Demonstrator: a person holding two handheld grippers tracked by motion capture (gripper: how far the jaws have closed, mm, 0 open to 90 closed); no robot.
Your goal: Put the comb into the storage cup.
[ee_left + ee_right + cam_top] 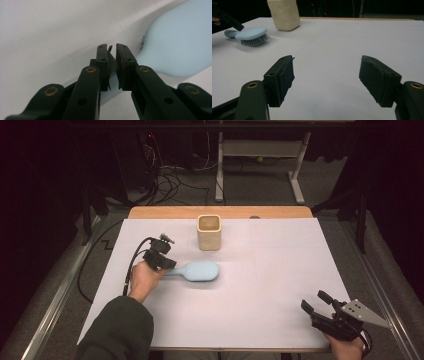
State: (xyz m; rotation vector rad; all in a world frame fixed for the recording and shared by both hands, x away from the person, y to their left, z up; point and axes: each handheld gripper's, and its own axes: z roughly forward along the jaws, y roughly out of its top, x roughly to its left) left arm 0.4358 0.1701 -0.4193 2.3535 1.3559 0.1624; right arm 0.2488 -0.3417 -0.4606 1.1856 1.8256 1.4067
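White table (280, 285) — left claw (167, 265) clamped on blue brush (200, 271) handle, bristles down.

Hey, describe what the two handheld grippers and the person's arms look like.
Both grippers are black. The left gripper trails a black cable that loops over the table. The right gripper carries a grey three-cornered plate dotted with small holes. The gripper views show chunky black jaws with flat dark pads and brass-coloured rivets at the joints. The left forearm wears a dark green sleeve.
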